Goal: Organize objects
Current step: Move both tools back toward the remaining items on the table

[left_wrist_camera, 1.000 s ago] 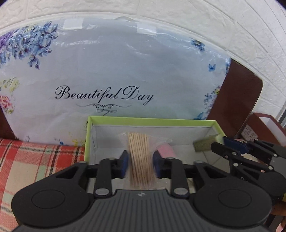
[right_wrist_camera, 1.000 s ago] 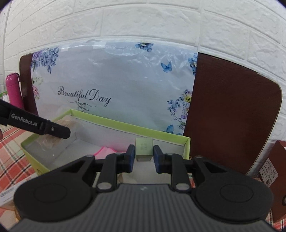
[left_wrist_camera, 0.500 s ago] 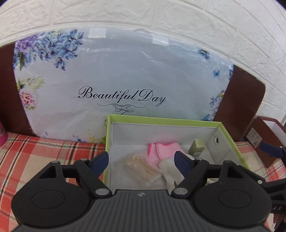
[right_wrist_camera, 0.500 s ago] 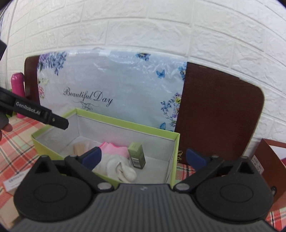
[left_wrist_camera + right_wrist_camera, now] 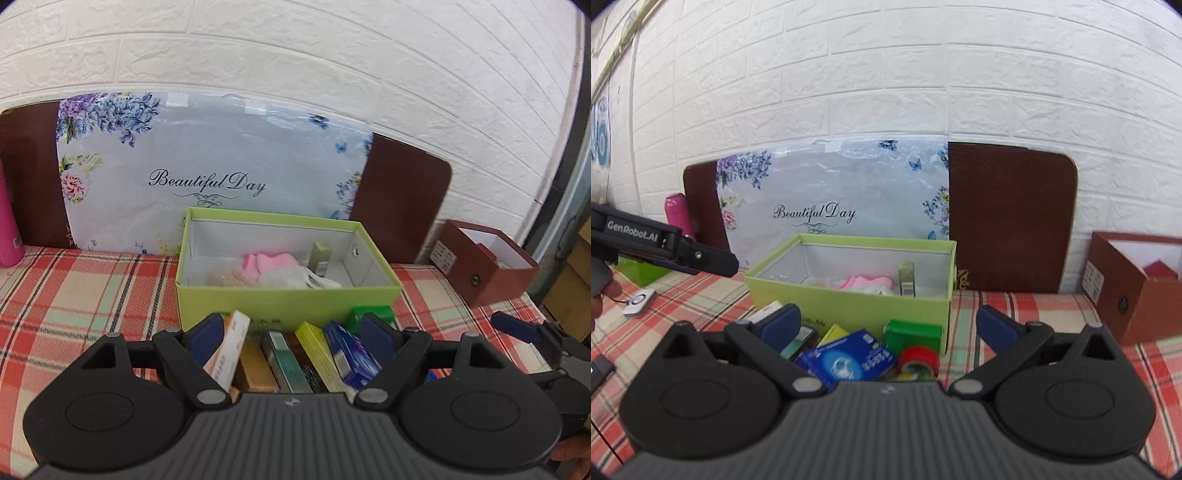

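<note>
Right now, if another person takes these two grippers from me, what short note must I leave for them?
Left gripper: open, holding nothing; its jaws have just been opening.
Right gripper: open wide, holding nothing; its jaws have just been opening too.
Green box stands on the checked cloth.
Done: bag of sticks, pink socks, white sock and small carton are in the box.
Left: blue carton, red tape roll, green packet, yellow carton and the other cartons lie in front of the box.
</note>
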The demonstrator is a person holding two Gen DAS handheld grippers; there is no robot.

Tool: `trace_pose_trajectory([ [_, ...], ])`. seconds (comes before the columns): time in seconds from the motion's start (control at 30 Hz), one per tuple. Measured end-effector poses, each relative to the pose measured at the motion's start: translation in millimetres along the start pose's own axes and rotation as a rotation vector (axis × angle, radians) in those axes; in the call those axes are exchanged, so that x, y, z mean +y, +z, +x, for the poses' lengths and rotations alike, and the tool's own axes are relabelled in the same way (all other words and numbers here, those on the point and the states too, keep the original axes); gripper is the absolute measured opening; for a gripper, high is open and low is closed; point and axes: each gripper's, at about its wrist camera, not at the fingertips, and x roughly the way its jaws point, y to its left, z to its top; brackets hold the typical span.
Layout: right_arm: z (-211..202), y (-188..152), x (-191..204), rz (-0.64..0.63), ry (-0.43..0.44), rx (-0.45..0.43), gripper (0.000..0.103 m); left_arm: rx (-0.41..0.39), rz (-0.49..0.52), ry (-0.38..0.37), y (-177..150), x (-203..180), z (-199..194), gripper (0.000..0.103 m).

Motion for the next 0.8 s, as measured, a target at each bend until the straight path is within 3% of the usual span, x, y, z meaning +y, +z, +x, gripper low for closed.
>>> trace_pose_trajectory([
  [0.23, -41, -41, -4, 0.105, -0.033, 0.018, 0.103, 0.013, 0.042, -0.010, -51, -17, -33, 0.084],
  [0.4, -54, -80, -3, 0.150, -0.083, 0.070, 0.103, 0.044, 0.054, 0.053, -92, -10, -40, 0.085],
  [0.53, -52, -113, 6, 0.162, -0.099, 0.139, 0.103, 0.118, 0.003, 0.082, -118, 2, -30, 0.085],
  [0.67, -47, -127, 16, 0.153, -0.088, 0.178, 0.103, 0.133, -0.019, 0.073, -125, 4, -23, 0.085],
  [0.8, -42, -114, 19, 0.110, -0.096, 0.151, 0.103, 0.080, 0.005, 0.052, -112, -4, -17, 0.085],
])
